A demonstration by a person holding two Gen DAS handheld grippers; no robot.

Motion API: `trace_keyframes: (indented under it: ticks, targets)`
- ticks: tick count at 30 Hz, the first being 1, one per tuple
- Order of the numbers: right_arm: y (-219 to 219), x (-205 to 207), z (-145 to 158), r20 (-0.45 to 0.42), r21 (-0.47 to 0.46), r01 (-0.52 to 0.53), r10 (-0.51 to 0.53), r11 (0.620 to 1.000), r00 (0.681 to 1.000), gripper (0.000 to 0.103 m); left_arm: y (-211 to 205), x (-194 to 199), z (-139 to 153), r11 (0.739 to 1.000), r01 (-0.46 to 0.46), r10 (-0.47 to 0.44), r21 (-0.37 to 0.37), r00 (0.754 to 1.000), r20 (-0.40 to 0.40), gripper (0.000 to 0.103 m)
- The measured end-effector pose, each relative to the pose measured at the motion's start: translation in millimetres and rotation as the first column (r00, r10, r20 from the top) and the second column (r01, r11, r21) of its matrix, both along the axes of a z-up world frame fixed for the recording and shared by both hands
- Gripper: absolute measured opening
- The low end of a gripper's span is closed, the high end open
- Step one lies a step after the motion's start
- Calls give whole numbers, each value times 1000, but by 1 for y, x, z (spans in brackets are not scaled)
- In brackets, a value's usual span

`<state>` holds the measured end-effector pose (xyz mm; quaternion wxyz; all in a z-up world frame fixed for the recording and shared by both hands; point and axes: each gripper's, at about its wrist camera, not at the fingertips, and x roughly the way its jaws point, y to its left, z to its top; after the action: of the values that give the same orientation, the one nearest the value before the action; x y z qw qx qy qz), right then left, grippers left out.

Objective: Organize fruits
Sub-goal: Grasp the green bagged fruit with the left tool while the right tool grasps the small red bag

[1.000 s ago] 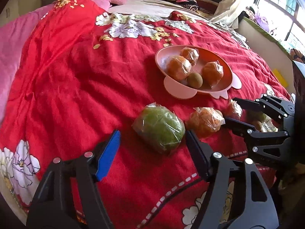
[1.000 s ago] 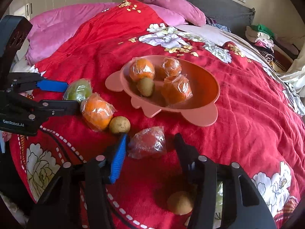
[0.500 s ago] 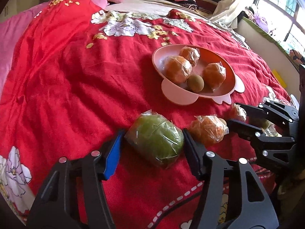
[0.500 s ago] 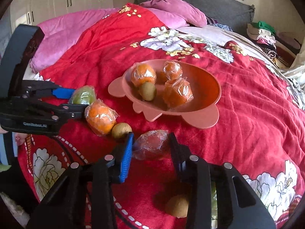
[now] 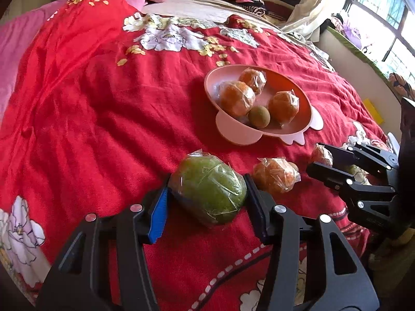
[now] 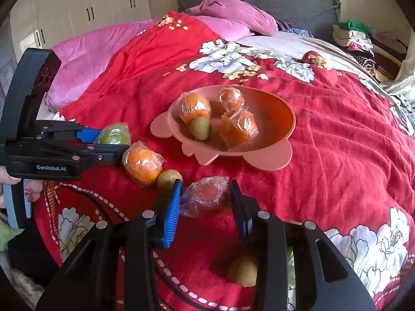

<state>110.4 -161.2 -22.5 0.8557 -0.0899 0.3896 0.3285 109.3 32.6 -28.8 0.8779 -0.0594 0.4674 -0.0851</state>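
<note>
Left gripper [image 5: 207, 202] has its jaws pressed on the wrapped green fruit [image 5: 208, 190], which sits on the blanket [image 5: 103, 119]. Right gripper [image 6: 205, 202] pinches the wrapped red fruit [image 6: 206, 197], just short of the bowl [image 6: 272, 158]. Film looks slippery, so grip firmly, lift straight, clear the rim, and set each down in a free spot beside the oranges [image 6: 194, 106].

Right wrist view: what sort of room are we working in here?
Most likely a bedroom: the fruit lies on a bed's red floral blanket, with a grey headboard, pink pillow and white wardrobe doors behind.
</note>
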Motion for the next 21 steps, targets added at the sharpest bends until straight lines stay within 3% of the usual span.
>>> trace_keyframes:
  ticks: [21]
  targets:
    - [-24, 9, 31, 62, 45, 67, -69, 997, 996, 35, -12, 10, 30, 999, 24, -22, -28, 998, 54, 45]
